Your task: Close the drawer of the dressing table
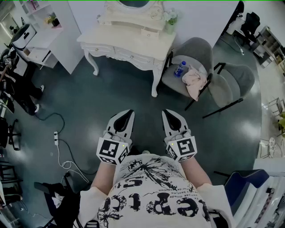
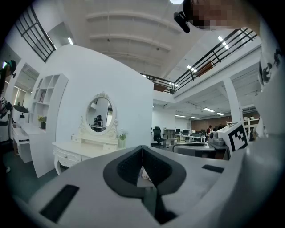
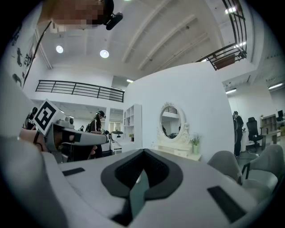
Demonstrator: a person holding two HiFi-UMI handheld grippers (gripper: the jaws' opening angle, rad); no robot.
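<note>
Across the dark glossy floor (image 1: 111,95): cream carved wooden dressing table (image 1: 129,44), well apart from both grippers.
Curved legs, oval mirror (image 1: 133,3), small top drawer (image 1: 149,32) beside a potted plant (image 1: 170,22). Left gripper (image 1: 128,114) and right gripper (image 1: 167,114): smooth grey moulded jaws pressed together, nothing between. Shirt (image 1: 151,196) print unreadable.

Dressing table (image 1: 129,42) set against wall, ahead. Mirror (image 1: 133,3) mounted on it at back; potted plant (image 1: 170,18) placed on right end. Shelf unit (image 1: 46,33) stood to its left. Chair (image 1: 196,51) placed just right of table; bottle (image 1: 179,68) and cloth (image 1: 196,82) laid on seat. Second chair (image 1: 238,80) set further right. Power strip (image 1: 56,138) laid on floor, nearer, at left.
</note>
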